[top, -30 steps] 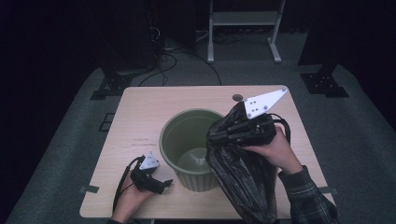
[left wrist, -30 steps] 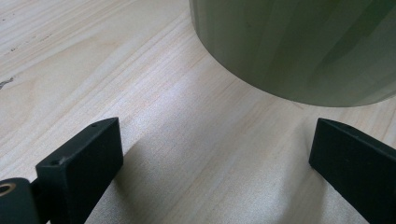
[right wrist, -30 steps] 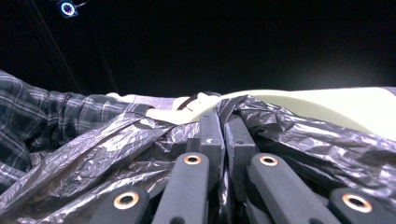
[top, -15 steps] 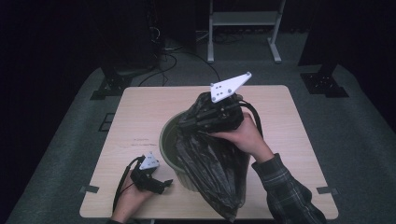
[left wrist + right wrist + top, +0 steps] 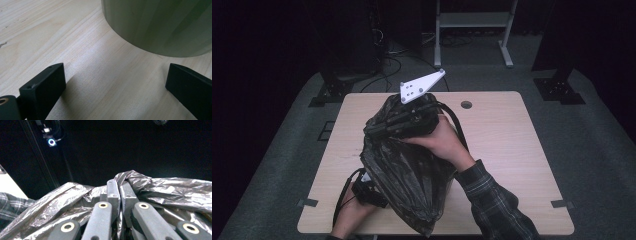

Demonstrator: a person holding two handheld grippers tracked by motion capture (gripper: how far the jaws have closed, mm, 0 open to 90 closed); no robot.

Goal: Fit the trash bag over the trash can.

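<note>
Pale wood table (image 5: 512, 150) in dark room; left jaws wide, right jaws pinching black bag (image 5: 412, 175).

Grey carpet (image 5: 592, 145) (perhaps), dark room, pale table (image 5: 507, 135)

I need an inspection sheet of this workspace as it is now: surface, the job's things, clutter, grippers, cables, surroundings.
Surface: light wooden table, round hole near its far edge.
Job's things: black plastic bag draped over the table's middle; green bin stands by the left gripper.
Clutter: nothing seen.
Grippers: right gripper shut on the bag; left gripper open, low over the table.
Cables: black cable loops from the left gripper.
Surroundings: dark room, grey floor, metal frame behind.
</note>
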